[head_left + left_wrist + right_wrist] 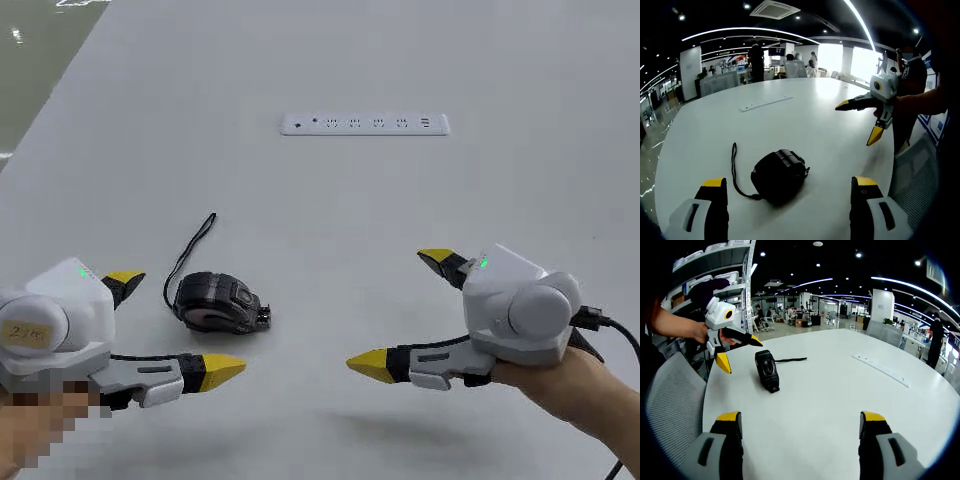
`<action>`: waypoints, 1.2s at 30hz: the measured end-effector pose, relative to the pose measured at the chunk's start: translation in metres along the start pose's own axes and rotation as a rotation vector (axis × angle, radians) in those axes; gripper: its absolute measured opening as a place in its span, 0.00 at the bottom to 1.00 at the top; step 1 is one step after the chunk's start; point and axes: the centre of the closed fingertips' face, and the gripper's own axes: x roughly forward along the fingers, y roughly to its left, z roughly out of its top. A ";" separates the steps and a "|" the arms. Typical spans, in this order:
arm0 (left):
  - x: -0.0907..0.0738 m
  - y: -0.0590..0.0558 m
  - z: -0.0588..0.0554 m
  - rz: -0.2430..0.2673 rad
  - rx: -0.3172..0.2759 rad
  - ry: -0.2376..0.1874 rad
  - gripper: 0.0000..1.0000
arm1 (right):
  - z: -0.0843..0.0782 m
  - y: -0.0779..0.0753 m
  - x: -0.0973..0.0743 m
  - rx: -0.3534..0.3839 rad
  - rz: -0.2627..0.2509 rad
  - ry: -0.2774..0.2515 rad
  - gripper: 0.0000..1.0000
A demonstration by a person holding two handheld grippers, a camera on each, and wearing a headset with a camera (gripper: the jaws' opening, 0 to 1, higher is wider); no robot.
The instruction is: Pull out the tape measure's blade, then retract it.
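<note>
A black tape measure lies on the white table, its blade fully inside and its black wrist strap trailing away. My left gripper hovers open just left of the case, which sits ahead between its yellow-tipped jaws in the left gripper view. My right gripper is open too, off to the right with a gap of bare table between it and the tape measure. Nothing is held by either.
A white power strip lies farther back on the table, also seen as the strip. The table's edge and a glossy floor run along the far left. A mesh chair and office people stand beyond.
</note>
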 end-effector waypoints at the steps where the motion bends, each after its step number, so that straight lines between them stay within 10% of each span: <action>1: -0.001 0.000 0.000 -0.001 0.003 -0.002 1.00 | 0.001 0.000 -0.002 0.001 -0.003 -0.004 1.00; 36: -0.033 -0.030 -0.007 -0.032 -0.019 -0.039 1.00 | -0.016 0.026 -0.055 0.120 -0.053 -0.046 0.99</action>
